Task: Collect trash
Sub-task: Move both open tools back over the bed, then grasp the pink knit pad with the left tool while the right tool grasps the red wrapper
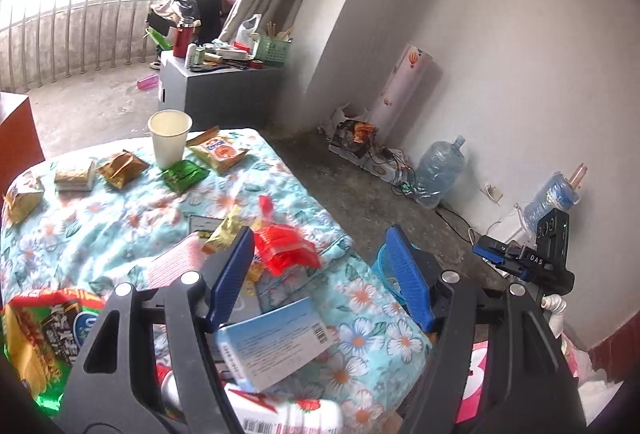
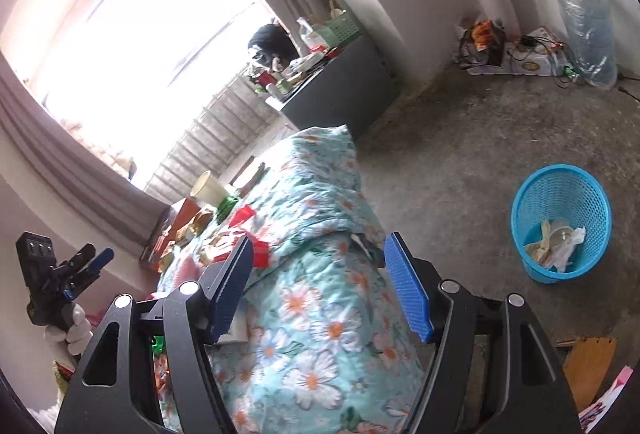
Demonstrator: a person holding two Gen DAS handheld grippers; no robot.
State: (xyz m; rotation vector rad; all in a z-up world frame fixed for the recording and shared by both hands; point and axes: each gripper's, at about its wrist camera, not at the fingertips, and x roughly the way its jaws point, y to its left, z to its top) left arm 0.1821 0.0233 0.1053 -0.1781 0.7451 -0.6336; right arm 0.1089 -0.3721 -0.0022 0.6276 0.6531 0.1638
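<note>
in the left wrist view, the left gripper (image 1: 320, 270) is held with ribbed blue pads spread wide and empty above a quilted floral blanket (image 1: 120, 218). a crinkled red plastic wrapper (image 1: 286, 246) lies between the pads near the blanket's right edge; a paper cup (image 1: 170, 138) stands at the far edge beside a green foil packet (image 1: 184, 174).

in the right wrist view, the right gripper (image 2: 320, 282) is likewise parted and empty over the blanket's edge. a round blue mesh wastebasket (image 2: 560, 222), holding crumpled trash, is seen on the concrete floor (image 2: 460, 154).

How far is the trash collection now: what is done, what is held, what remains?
Done: the blue basket already holds some crumpled trash. In hand: nothing; left gripper and right gripper are open. Left: the paper cup, red wrapper and other packets on the floral blanket.
</note>
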